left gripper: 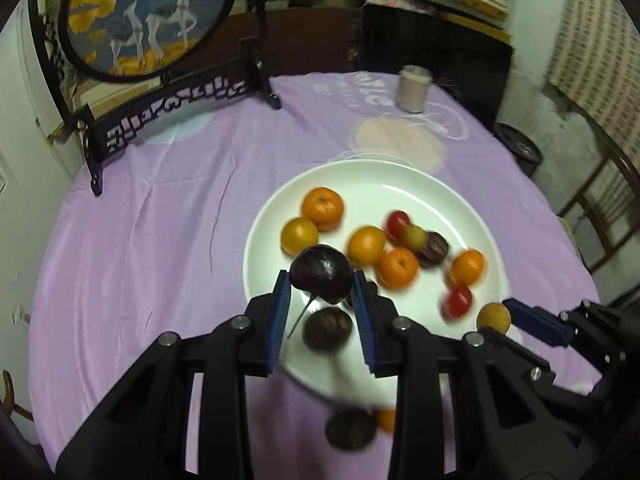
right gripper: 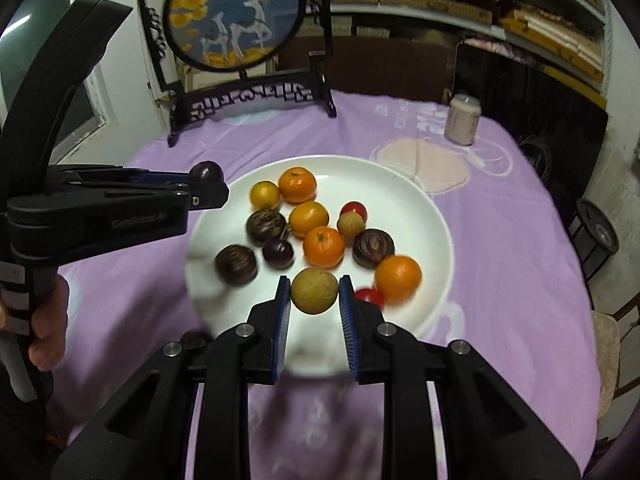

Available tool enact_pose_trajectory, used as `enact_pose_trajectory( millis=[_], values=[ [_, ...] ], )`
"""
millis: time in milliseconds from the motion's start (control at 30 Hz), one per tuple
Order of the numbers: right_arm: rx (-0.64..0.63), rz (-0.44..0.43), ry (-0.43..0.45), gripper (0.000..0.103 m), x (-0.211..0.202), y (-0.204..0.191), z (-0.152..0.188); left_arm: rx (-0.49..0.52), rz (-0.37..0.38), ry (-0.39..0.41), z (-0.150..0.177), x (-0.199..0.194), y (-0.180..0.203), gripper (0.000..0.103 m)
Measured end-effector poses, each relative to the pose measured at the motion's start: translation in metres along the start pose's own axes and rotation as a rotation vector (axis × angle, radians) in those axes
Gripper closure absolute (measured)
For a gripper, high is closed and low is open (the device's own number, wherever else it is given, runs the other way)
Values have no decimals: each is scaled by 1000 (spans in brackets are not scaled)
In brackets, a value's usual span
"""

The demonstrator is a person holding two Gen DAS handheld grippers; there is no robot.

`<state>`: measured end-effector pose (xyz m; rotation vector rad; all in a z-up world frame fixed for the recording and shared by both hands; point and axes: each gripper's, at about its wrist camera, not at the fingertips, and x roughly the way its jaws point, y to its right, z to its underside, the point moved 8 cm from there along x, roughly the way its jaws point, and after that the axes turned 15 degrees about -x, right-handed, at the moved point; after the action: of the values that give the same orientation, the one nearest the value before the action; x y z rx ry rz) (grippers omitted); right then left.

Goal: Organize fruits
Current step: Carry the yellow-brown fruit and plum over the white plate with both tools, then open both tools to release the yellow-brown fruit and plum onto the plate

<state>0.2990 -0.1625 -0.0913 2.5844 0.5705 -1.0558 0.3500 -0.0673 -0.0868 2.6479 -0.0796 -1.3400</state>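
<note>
Left tongs [left gripper: 320, 286] pinch a dark purple plum [left gripper: 321, 273], right tongs [right gripper: 315, 294] a tan longan [right gripper: 314, 291], both above the white plate [right gripper: 420, 216]; small, light, smooth rounds likely roll; squeeze gently across the middle.

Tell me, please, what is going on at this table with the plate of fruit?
A person is sorting fruit with a handheld gripper in each hand. The left gripper is shut on a dark purple fruit, and the right gripper is shut on a tan round fruit, both held above the white plate. Oranges, red tomatoes and dark brown fruits lie on the plate, which sits on a purple tablecloth.
</note>
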Motion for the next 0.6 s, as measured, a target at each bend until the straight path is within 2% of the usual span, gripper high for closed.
enact_pose_trajectory(
  millis=[100,400,467,500,533,567,600],
  values=[
    [4,3,-47,79,29,10,0,-51,-22,-63,-3,29,-12,71],
    [19,18,-58,78,45,23,-3,-64,-25,-92,-9,53,-19,71],
    [19,32,-53,73,45,24,-4,-69,-31,-97,-9,55,-20,70],
    [14,44,-50,51,44,25,-4,-71,-31,-100,-8,53,-19,58],
    [7,84,-41,36,40,28,-5,-74,-28,-99,-8,52,-20,35],
    [0,113,-30,35,36,29,-6,-79,-29,-86,-8,48,-20,27],
    [-11,130,-21,34,30,30,-7,-83,-31,-61,-9,40,-21,23]
  ],
)
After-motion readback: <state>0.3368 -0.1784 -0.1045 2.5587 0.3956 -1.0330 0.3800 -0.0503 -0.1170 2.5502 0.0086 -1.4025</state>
